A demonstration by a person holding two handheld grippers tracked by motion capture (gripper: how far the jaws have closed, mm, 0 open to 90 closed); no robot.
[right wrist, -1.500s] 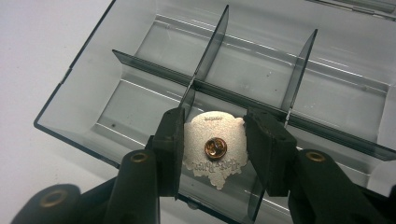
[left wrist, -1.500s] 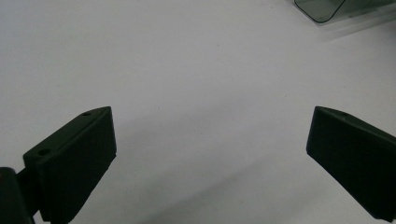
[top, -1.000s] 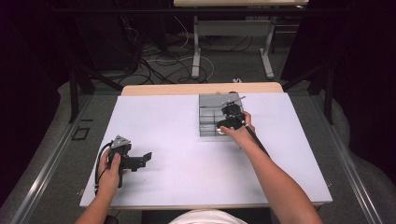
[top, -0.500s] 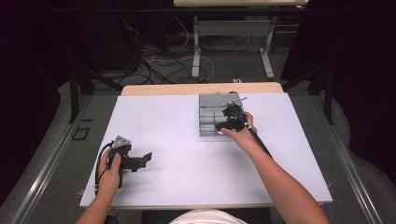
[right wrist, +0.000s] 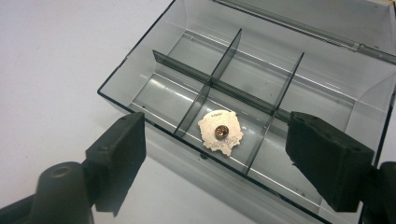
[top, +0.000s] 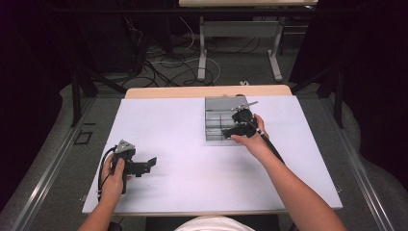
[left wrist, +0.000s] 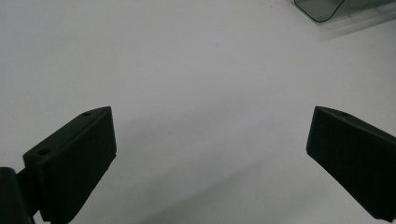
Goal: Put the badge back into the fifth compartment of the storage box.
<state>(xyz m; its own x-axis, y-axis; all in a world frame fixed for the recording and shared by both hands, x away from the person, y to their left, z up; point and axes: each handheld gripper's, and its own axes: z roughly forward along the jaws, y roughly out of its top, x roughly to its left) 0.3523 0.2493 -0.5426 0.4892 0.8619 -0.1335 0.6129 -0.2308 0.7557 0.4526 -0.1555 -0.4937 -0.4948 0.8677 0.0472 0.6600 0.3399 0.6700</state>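
A clear grey compartment box [top: 219, 120] with its lid open stands on the white table, right of centre. In the right gripper view the box [right wrist: 261, 60] has several compartments, and a silver pin badge [right wrist: 221, 132] lies back-side up in the near middle one. My right gripper [right wrist: 217, 149] hovers open just in front of and above the box's near wall, with nothing between its jaws; it is at the box's near right corner in the high view [top: 236, 129]. My left gripper [top: 144, 164] rests open near the table's front left, over bare table [left wrist: 210, 140].
The white table top [top: 183, 144] spreads between the two grippers. A corner of the box [left wrist: 327, 9] peeks in at the top right of the left gripper view. Cables and table legs [top: 202, 48] lie on the floor beyond the far edge.
The right gripper has drawn back slightly toward the box's near edge. The left gripper has stayed in place.
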